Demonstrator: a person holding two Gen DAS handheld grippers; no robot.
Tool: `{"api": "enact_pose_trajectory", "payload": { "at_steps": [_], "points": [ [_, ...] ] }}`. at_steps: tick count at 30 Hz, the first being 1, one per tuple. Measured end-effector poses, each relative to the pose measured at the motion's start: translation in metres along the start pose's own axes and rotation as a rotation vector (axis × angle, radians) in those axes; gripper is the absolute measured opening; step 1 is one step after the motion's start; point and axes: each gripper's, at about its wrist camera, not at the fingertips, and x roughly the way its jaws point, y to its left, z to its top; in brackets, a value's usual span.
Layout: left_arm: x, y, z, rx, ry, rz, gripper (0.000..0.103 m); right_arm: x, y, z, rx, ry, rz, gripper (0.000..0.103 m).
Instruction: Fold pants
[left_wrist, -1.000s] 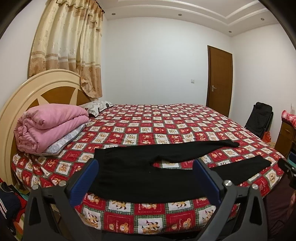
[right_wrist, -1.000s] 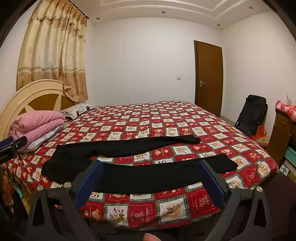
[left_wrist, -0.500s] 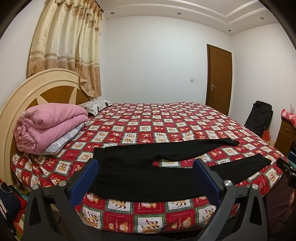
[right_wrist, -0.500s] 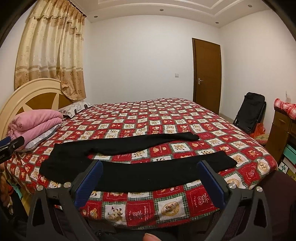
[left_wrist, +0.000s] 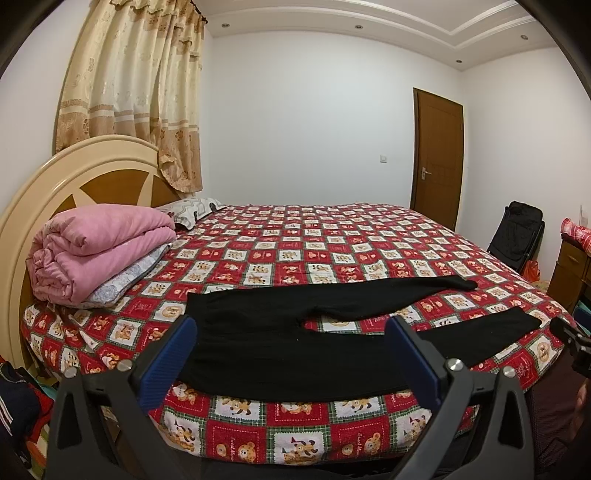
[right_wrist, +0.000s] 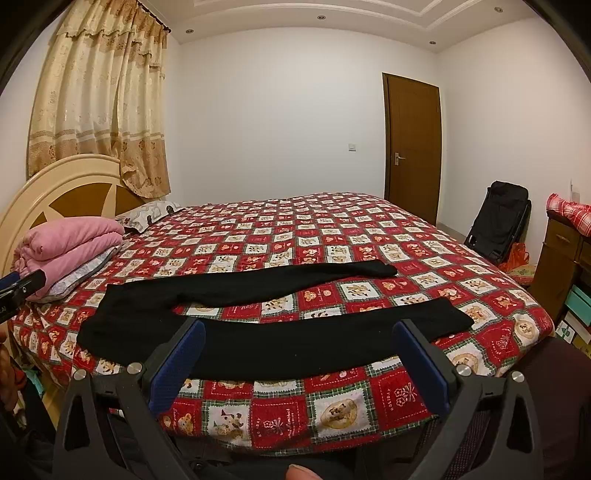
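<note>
White walls, a brown door and a beige curtain enclose a bedroom whose bed carries a red checked teddy-bear cover. Black pants lie flat and unfolded on the bed's near edge, waist toward the headboard, legs spread in a narrow V toward the foot; the farther leg angles away from the nearer leg, with cover showing between them. Folded pink bedding is stacked on the bed against the headboard, a patterned pillow beside it. Left gripper, seen in the left wrist view, is held off the bed's near edge over the waist end, its blue-padded fingers spread wide and holding nothing. Right gripper, in the right wrist view, is held likewise before the nearer leg, fingers spread wide, empty. A black bag stands on the floor beyond the bed's foot, near the door.
</note>
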Motion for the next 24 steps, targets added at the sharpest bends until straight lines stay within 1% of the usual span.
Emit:
{"api": "enact_pose_trajectory", "payload": {
  "at_steps": [24],
  "points": [
    [0.0, 0.0, 0.0, -0.002, 0.003, -0.002, 0.103, 0.011, -0.004, -0.005, 0.009, 0.032, -0.009, 0.102]
  ]
}}
